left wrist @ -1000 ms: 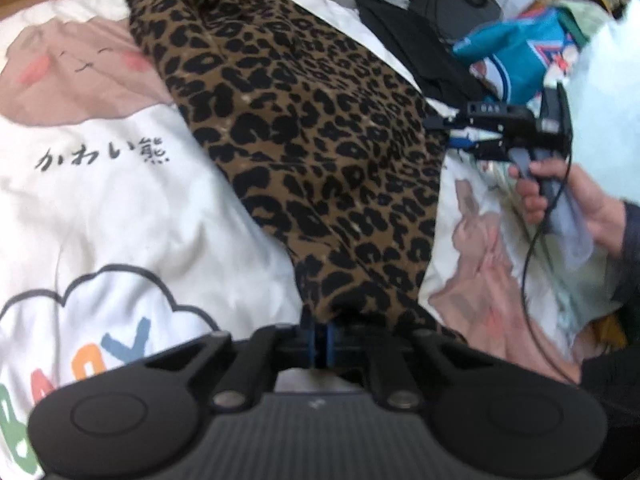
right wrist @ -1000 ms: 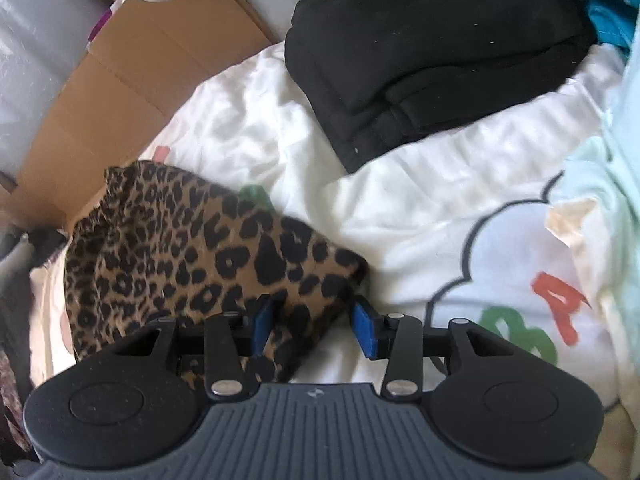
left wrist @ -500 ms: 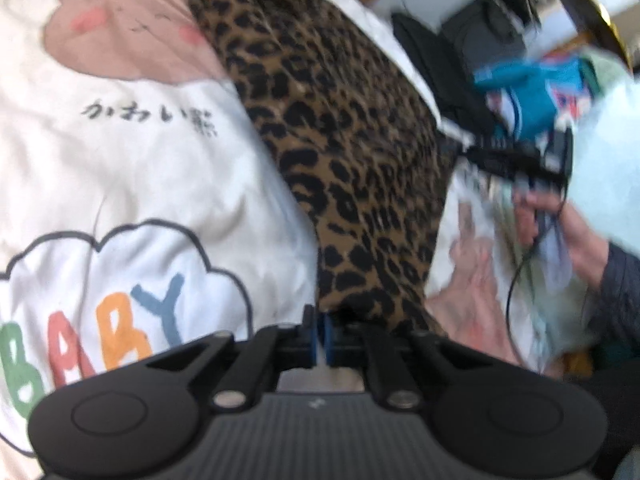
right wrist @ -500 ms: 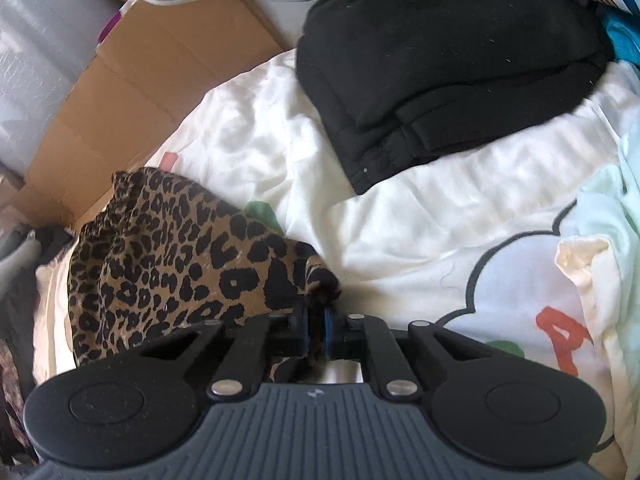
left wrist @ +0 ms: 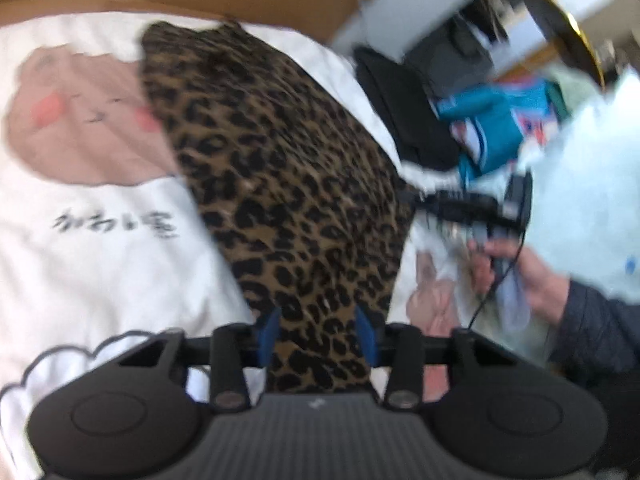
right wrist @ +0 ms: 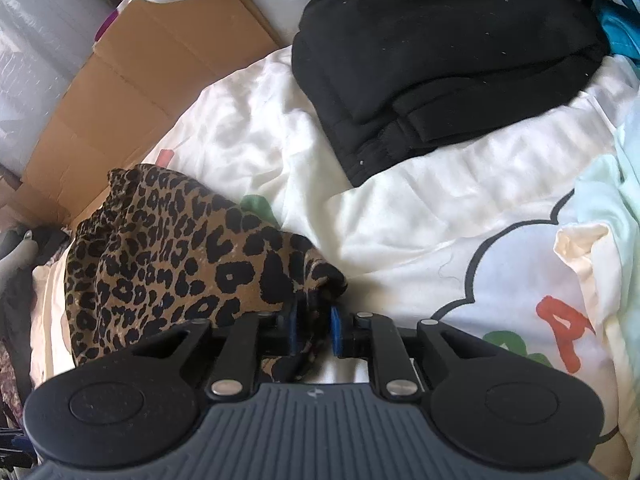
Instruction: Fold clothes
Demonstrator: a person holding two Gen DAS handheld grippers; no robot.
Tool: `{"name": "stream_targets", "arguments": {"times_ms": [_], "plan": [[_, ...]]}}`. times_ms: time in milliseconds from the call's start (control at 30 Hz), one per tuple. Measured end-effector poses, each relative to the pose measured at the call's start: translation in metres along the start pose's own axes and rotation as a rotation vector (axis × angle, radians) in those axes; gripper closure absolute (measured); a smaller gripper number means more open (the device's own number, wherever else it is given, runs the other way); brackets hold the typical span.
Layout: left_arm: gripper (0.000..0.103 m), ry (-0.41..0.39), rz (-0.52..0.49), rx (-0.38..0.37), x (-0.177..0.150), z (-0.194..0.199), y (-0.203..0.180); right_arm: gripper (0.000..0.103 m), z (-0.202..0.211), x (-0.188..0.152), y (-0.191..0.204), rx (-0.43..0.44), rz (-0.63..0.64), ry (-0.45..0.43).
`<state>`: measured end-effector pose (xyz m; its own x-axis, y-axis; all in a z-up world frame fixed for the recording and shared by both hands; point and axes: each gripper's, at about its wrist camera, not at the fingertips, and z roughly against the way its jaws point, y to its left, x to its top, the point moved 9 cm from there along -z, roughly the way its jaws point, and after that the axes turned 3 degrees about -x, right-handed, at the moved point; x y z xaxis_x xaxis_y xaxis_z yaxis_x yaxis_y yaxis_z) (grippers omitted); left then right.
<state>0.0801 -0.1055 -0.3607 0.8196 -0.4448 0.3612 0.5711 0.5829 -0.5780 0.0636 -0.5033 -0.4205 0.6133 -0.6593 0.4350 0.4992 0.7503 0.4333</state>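
A leopard-print garment (left wrist: 280, 168) lies in a long strip on a white printed bedsheet (left wrist: 100, 260). My left gripper (left wrist: 317, 330) is at its near end. Its jaws are opening, and the cloth lies loose between the blue pads. In the right wrist view the same garment (right wrist: 168, 248) sits bunched at the left. My right gripper (right wrist: 315, 330) is at its corner, jaws opening. The corner rests against the left pad, with a gap at the right pad. The left wrist view shows that right gripper (left wrist: 416, 200) at the garment's right edge, held by a hand (left wrist: 532, 276).
A folded black garment (right wrist: 440, 60) lies further back on the sheet (right wrist: 400, 208). Flattened cardboard (right wrist: 140, 92) with a white cable lines the far edge. Teal clothing (left wrist: 492, 120) and a pale mint cloth (left wrist: 580, 208) are piled at the right.
My left jaws were pinched on the garment's near end and have now parted while the gripper rose. My right jaws closed on the corner half a second ago and have parted again.
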Motion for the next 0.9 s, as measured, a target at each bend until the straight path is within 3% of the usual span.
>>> {"name": "stream_targets", "arguments": {"times_ms": [33, 67, 233, 400, 433, 533, 567, 800, 900], "plan": [[0.086, 0.036, -0.018, 0.002, -0.006, -0.008, -0.002, 0.08, 0.0, 0.0, 0.0, 0.001, 0.001, 0.001], [0.09, 0.068, -0.032, 0.005, -0.014, -0.014, -0.003, 0.08, 0.0, 0.0, 0.0, 0.002, 0.002, 0.002], [0.094, 0.189, -0.107, 0.126, -0.047, -0.035, 0.01, 0.08, 0.001, 0.0, -0.001, 0.01, -0.004, 0.005], [0.095, 0.198, -0.08, 0.157, -0.055, -0.03, 0.02, 0.078, 0.001, -0.001, -0.001, 0.01, 0.002, 0.004], [0.092, 0.185, -0.06, 0.152, -0.053, -0.025, 0.021, 0.077, 0.002, -0.002, -0.001, 0.011, 0.002, 0.005], [0.057, 0.131, 0.012, 0.138, -0.049, -0.012, 0.027, 0.076, 0.002, -0.003, -0.001, 0.013, 0.0, 0.008], [0.052, 0.108, 0.038, 0.143, -0.047, -0.008, 0.031, 0.076, 0.001, 0.0, -0.002, 0.018, 0.006, 0.012], [0.053, 0.056, 0.141, 0.075, -0.041, -0.017, 0.041, 0.064, -0.002, 0.004, -0.002, 0.034, 0.051, 0.023], [0.054, 0.019, 0.197, 0.01, -0.039, -0.026, 0.042, 0.061, -0.002, 0.003, 0.001, 0.031, 0.067, 0.022]]}}
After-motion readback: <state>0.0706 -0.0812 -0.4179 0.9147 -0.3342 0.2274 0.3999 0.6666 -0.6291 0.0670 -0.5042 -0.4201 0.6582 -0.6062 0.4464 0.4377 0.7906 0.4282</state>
